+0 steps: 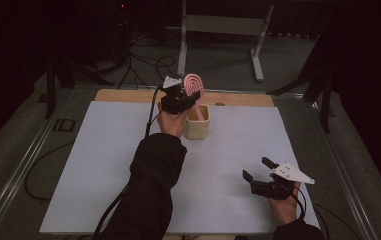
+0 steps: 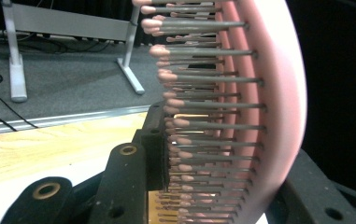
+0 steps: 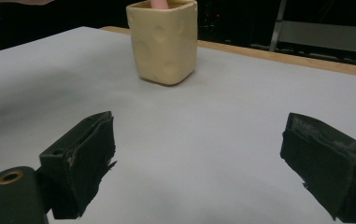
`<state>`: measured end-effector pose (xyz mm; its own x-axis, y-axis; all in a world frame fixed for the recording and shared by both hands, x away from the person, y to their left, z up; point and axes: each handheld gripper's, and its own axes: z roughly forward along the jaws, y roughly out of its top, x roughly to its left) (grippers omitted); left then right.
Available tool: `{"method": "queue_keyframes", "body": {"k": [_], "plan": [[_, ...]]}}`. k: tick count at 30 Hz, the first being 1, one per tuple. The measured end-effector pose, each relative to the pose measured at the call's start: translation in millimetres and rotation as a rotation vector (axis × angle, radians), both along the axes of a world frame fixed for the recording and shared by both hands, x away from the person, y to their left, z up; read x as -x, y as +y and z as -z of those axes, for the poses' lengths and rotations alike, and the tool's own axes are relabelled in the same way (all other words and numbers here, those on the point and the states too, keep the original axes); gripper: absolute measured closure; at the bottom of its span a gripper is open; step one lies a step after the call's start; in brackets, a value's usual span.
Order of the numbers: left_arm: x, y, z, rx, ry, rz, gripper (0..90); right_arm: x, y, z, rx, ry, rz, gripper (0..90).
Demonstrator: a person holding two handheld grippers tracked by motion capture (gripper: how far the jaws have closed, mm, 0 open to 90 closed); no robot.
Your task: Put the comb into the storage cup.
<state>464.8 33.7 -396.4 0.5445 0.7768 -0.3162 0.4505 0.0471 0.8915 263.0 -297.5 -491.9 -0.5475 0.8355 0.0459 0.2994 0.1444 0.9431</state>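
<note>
The left hand-held gripper (image 1: 185, 100) is clenched on the head of a pink oval plastic hairbrush with grey pink-tipped bristles (image 1: 194, 85). The brush stands nearly upright, head on top, and its handle goes down into the pale yellow squarish ceramic cup (image 1: 198, 123) at the far middle of the counter (image 1: 103, 165), which is covered with a white sheet. So the long axis of the brush is about vertical, and the cup lies directly under the gripper. I judge that the coming move, whether lowering or lifting, depends on keeping the handle in line with the cup opening.

In the left gripper view the bristles (image 2: 203, 112) point to the left jaw and the smooth pink back to the right jaw.

The right hand-held gripper (image 1: 260, 176) is released, with its jaws wide apart, low over the near right of the counter, well apart from the cup and farther from it than the left one.
</note>
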Motion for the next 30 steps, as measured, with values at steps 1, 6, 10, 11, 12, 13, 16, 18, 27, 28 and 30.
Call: {"method": "queue_keyframes", "body": {"k": [1, 6, 10, 11, 12, 13, 16, 18, 27, 28, 30], "plan": [[-0.1, -0.2, 0.2, 0.0, 0.0, 0.0, 64.1, 0.0, -0.1, 0.0, 0.0, 0.0, 0.0, 9.6], [-0.7, -0.6, 1.6, -0.002, 0.004, -0.001, 64.1, 0.1, -0.3, 0.0, 0.001, 0.001, 0.0, 9.6], [-1.3, -0.9, 2.8, -0.005, 0.008, 0.002, 64.2, 0.0, -0.3, 0.1, 0.001, 0.002, -0.001, 9.6], [-1.4, -0.9, 3.2, -0.008, 0.01, 0.002, 64.1, 0.0, -0.2, 0.2, 0.001, 0.002, 0.0, 9.6], [-1.5, -1.3, 3.6, -0.007, 0.01, 0.0, 64.1, 0.0, -0.2, 0.2, 0.001, 0.002, 0.0, 9.6], [-1.5, -1.3, 3.6, -0.007, 0.01, 0.0, 64.2, 0.0, -0.2, 0.2, 0.001, 0.002, 0.0, 9.6], [-1.6, -2.1, 4.8, -0.01, 0.013, 0.0, 64.1, -0.2, 0.0, 0.4, -0.002, 0.002, -0.001, 9.6], [-1.7, -2.2, 5.1, -0.01, 0.014, 0.001, 64.1, -0.3, 0.1, 0.5, -0.002, 0.003, -0.001, 9.6], [-1.6, -2.3, 7.9, -0.012, 0.021, -0.001, 64.1, -0.2, 0.2, 0.4, 0.0, 0.002, -0.001, 9.6], [-1.5, -2.5, 8.1, -0.012, 0.021, 0.0, 64.0, -0.3, 0.2, 0.4, -0.001, 0.002, -0.001, 9.6], [-1.3, -2.5, 8.6, -0.013, 0.021, 0.0, 64.0, -0.2, 0.1, 0.4, -0.001, 0.002, -0.001, 9.6]]}}
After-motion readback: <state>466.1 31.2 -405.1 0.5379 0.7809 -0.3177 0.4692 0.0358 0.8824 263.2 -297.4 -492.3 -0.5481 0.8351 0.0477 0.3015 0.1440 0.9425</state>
